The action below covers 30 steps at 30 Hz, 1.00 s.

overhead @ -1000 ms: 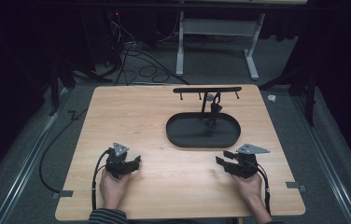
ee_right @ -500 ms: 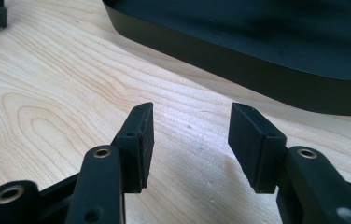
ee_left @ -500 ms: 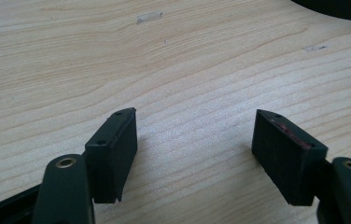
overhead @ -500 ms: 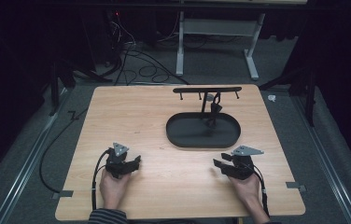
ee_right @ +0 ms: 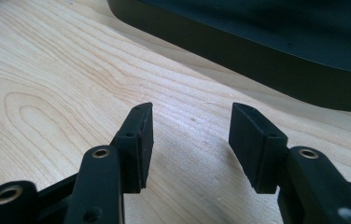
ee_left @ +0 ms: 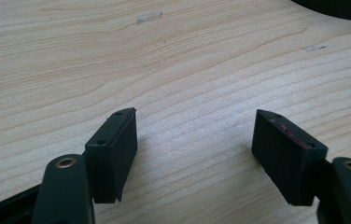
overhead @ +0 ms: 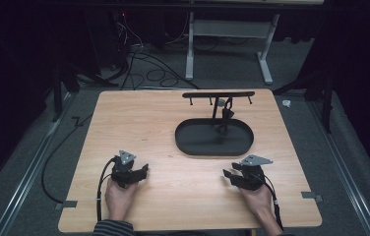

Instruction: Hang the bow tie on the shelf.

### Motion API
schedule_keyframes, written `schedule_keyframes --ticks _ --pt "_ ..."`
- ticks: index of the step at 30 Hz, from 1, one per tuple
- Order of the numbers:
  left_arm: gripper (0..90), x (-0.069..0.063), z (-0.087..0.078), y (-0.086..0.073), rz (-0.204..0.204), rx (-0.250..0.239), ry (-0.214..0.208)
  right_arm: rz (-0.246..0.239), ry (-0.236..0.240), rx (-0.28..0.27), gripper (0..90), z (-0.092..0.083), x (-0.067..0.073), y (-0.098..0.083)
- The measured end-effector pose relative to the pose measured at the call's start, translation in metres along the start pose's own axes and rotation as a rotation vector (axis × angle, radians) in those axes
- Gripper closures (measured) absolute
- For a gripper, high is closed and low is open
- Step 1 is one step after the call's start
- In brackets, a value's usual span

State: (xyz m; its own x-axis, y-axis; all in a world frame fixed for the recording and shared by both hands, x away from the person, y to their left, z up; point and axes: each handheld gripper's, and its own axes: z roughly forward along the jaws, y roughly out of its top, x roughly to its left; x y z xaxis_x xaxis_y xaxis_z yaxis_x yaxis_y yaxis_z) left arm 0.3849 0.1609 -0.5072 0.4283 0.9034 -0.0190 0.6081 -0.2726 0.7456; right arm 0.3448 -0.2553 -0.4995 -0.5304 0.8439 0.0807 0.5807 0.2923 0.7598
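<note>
**Both grippers empty, work on the tray stand not begun**

The wooden table [overhead: 138, 123] spans the middle of the high view. Right of centre sits the black oval tray [overhead: 214, 140], a hook rail [overhead: 218, 94] rising behind it with small items hanging, too small to identify. At lower left the left gripper [overhead: 135, 173] rests with jaws spread, nothing between them. At lower right the right gripper [overhead: 233, 176], likewise spread and empty, is nearest the tray. By my judgement nothing is done yet; everything remains.
</note>
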Motion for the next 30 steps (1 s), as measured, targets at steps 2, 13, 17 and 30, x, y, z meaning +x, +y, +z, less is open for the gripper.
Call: schedule_keyframes --ticks 2,13,17,30 --pt "31.7 0.0 0.0 0.0 0.0 0.0 0.0 -0.005 -0.006 0.002 51.2 0.001 0.001 0.0" --pt "31.6 0.0 0.0 0.0 0.0 0.0 0.0 -0.05 -0.024 0.042 47.3 0.005 0.005 0.0" --pt "31.4 0.0 0.0 0.0 0.0 0.002 0.0 -0.084 -0.052 0.05 41.8 0.007 0.01 0.001" --pt "30.9 -0.001 -0.001 -0.001 0.001 0.002 0.003 -0.057 -0.08 0.053 39.7 0.008 0.012 0.001"
